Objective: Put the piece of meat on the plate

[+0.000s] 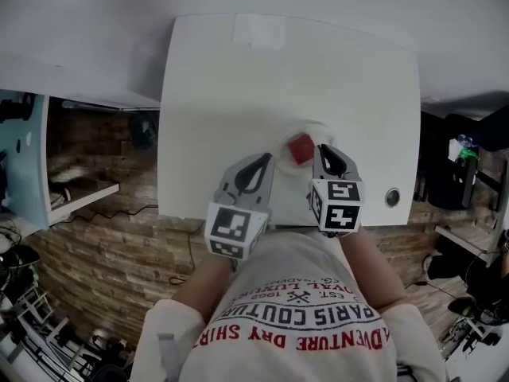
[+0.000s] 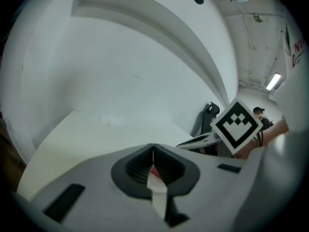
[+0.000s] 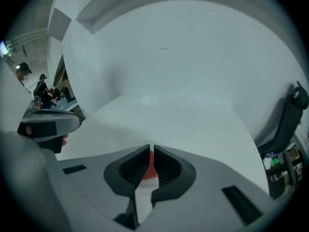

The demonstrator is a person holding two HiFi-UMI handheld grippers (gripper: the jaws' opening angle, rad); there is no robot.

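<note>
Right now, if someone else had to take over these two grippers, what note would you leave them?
Left gripper: shut, empty, just left of the plate.
Right gripper: shut, empty, close to the right of the meat.
Things: the red meat lies on the white plate, near the front edge of the table.
Done: the meat looks to be on the plate, and neither gripper holds it.
Left: probably only to draw both grippers back.
</note>
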